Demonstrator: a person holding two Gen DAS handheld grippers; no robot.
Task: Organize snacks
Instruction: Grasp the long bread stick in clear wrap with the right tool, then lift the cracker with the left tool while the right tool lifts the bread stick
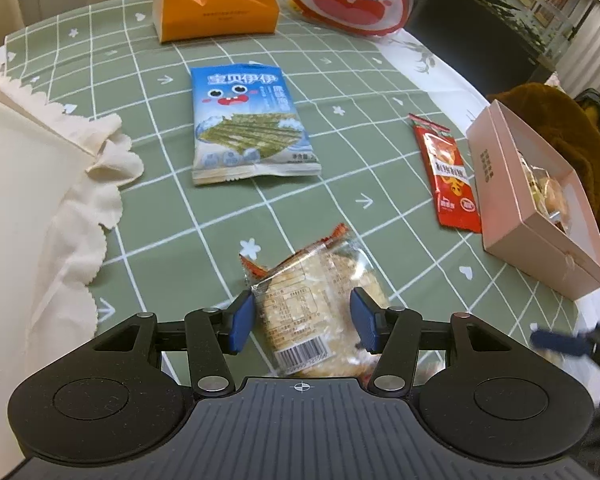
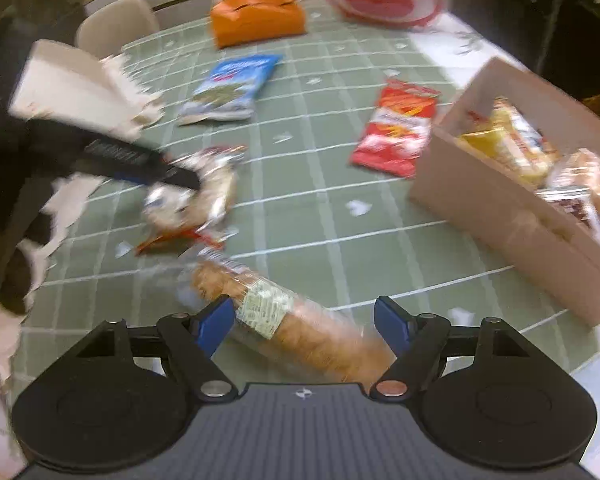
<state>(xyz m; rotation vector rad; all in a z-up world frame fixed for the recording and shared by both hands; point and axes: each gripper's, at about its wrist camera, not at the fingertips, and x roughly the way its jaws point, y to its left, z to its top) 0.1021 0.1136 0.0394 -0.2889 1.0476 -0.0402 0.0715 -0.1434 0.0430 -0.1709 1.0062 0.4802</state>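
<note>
— Crackers first: where are they, and what has hold of them?

— Two packets. My left gripper [image 1: 302,322] has a clear rice cracker pack [image 1: 320,304] between its blue pads [image 1: 242,322], low over the green checked table [image 1: 172,208]. The pads sit at the pack's edges, but I cannot tell whether they press it or only bracket it. My right gripper [image 2: 306,326] straddles a longer cracker sleeve [image 2: 284,320]; its jaws stand wider than the sleeve, with a gap on the right side, so I read it as released.

— So which step is this?

— Picking up, I judge. The pink box [image 1: 540,208] at the right edge of the table already has snacks in it, so it looks like the place everything goes. Loose on the table are the blue seaweed bag [image 1: 248,120], near the middle, and the red sachet [image 1: 448,176], just beside the box.

— And next?

— Close the right jaws squarely across the sleeve's width, then carry it to the box. The right view is blurred, so I would settle before squeezing. Both wrappers look slick and crinkly; a light, centred grip seems wise, since crackers would break under a hard pinch.
</note>
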